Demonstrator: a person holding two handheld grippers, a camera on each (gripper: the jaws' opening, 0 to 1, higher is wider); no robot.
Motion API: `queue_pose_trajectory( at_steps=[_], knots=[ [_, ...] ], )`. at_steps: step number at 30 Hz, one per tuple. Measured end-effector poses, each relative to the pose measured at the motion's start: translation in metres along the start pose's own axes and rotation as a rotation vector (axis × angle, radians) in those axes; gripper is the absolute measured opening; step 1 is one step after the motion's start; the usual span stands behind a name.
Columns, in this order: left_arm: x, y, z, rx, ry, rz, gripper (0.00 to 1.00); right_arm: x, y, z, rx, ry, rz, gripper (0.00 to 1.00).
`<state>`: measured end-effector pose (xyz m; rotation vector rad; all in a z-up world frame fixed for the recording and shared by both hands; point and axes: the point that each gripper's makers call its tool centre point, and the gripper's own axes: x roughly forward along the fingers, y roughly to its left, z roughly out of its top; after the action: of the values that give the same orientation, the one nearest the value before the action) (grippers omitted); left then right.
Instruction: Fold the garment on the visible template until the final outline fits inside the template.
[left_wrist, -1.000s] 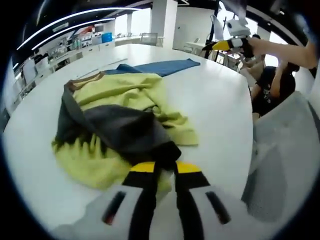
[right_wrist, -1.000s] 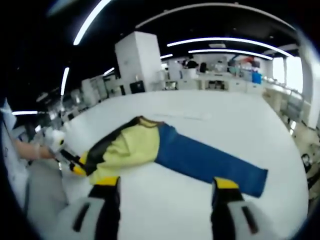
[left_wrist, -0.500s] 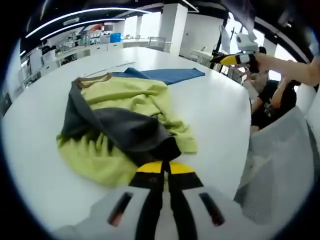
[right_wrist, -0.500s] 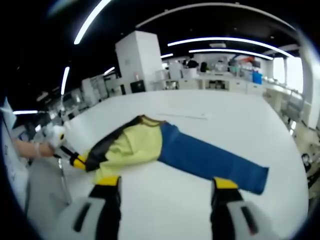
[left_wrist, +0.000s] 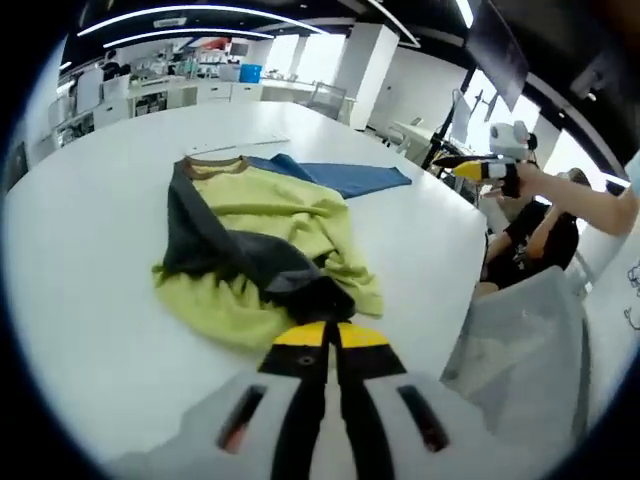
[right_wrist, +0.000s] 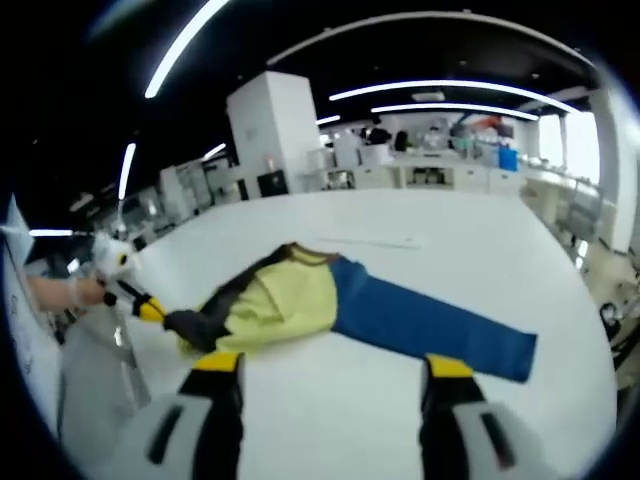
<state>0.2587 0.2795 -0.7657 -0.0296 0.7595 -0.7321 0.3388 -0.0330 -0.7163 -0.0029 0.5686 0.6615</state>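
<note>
1. Left gripper view: the left gripper (left_wrist: 325, 335) has its yellow-tipped jaws pressed together on a dark corner of the garment (left_wrist: 265, 265), a yellow-green and dark grey top lying crumpled on the white table (left_wrist: 90, 250). The pinch looks meant to lift that corner so it can be carried over the rest as a fold.
2. The garment sits toward the table's near edge, partly over a blue template (left_wrist: 350, 178) that runs out toward the far right edge.
3. The right gripper (left_wrist: 462, 168) hangs in the air beyond the table's right edge, held by a hand (left_wrist: 520, 178), well apart from the cloth; it seems to be waiting its turn.
4. No brand, label or writing can be read here.
5. Right gripper view: the right gripper (right_wrist: 327, 365) has its jaws spread wide, empty, above the table's near edge.
6. The garment (right_wrist: 275, 303) covers the left end of the blue template (right_wrist: 430, 322); the left gripper (right_wrist: 150, 308) pinches its dark left tip near the left edge.
7. No lettering is legible here.
</note>
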Motion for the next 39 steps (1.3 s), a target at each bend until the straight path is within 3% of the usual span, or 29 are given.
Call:
queue_pose_trajectory(
  at_steps=[9,18,25,28,39],
  knots=[
    [-0.039,0.031,0.0,0.012,0.005,-0.004,0.0,-0.001,0.039,0.001,0.03,-0.014,-0.026,0.71],
    [-0.079,0.083,0.0,-0.005,-0.016,0.032,0.0,0.005,0.062,0.007,0.031,-0.013,-0.046,0.71],
    [-0.108,0.135,-0.014,-0.009,0.006,0.099,0.0,0.011,0.074,0.016,0.018,-0.011,-0.057,0.71],
    [-0.118,0.157,-0.023,-0.052,0.01,0.123,0.0,0.012,0.075,0.018,0.02,-0.011,-0.062,0.71],
    [-0.132,0.207,-0.041,-0.12,0.047,0.153,0.0,0.015,0.075,0.014,0.017,0.016,-0.088,0.71]
  ],
)
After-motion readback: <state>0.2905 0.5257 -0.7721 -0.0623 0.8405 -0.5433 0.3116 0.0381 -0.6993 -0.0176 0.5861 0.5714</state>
